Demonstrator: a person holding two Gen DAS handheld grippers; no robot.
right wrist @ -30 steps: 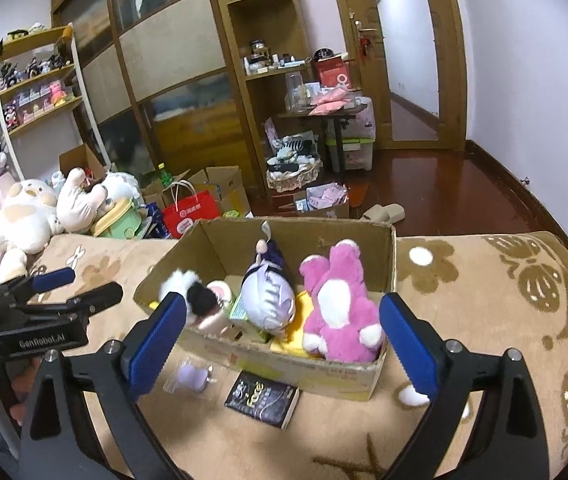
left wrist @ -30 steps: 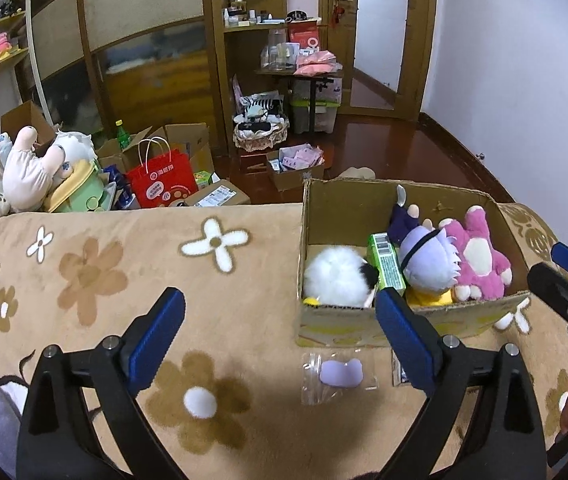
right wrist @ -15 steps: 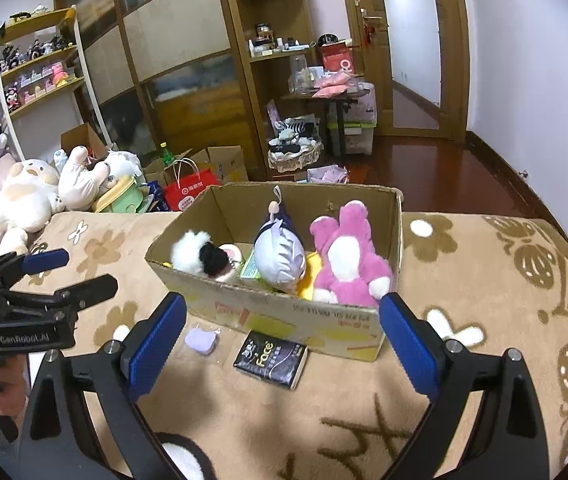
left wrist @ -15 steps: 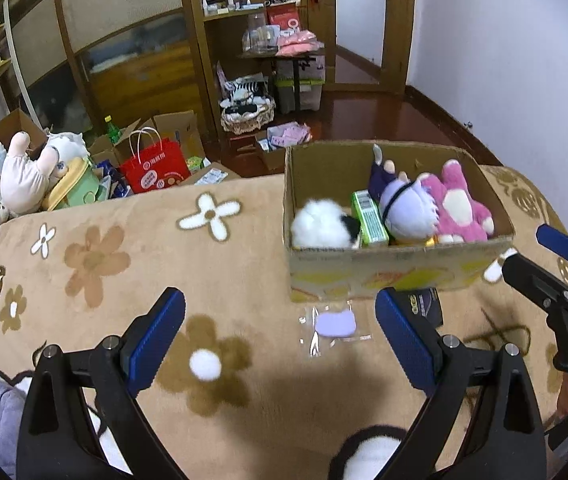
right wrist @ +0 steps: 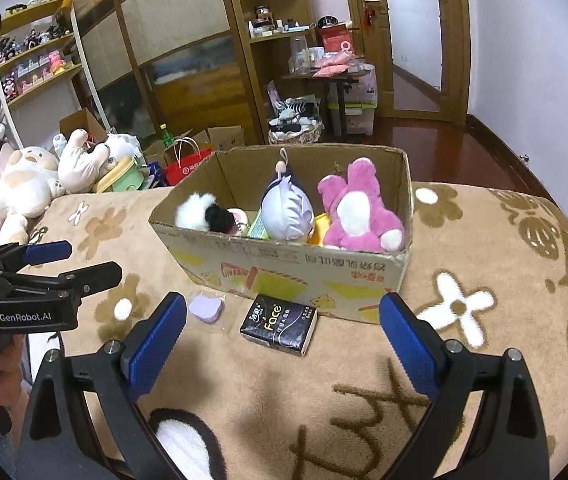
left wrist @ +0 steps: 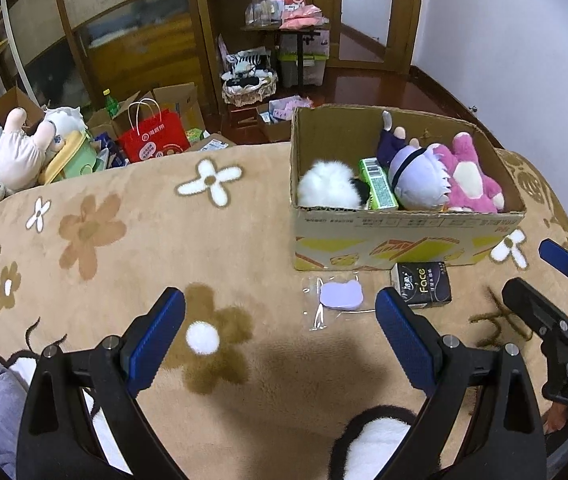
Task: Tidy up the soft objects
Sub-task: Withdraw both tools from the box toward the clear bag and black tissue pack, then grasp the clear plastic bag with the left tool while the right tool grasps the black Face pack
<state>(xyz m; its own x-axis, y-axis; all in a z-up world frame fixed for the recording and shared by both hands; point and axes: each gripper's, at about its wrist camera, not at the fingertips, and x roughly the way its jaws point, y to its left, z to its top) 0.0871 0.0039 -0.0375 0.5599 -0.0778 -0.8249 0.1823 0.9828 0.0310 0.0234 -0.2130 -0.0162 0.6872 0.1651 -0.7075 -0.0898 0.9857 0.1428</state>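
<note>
A cardboard box (left wrist: 404,236) (right wrist: 284,268) stands on the flowered blanket and holds a pink plush (left wrist: 470,176) (right wrist: 354,212), a lilac-haired doll (left wrist: 420,180) (right wrist: 288,212), a white and black plush (left wrist: 326,190) (right wrist: 208,216) and a green pack (left wrist: 378,184). In front of the box lie a lilac pad in a clear bag (left wrist: 340,294) (right wrist: 205,308) and a black tissue pack (left wrist: 422,286) (right wrist: 280,324). My left gripper (left wrist: 280,332) is open and empty, short of the pad. My right gripper (right wrist: 282,344) is open and empty, just before the tissue pack.
Large plush toys (left wrist: 24,148) (right wrist: 24,184) lie at the blanket's far left edge. Boxes and a red bag (left wrist: 154,140) stand on the floor behind. A black and white plush (left wrist: 372,444) (right wrist: 180,444) lies close under the grippers.
Both grippers have drawn back from the box and risen, so the pad and tissue pack now show in front of it. Both stay open.
</note>
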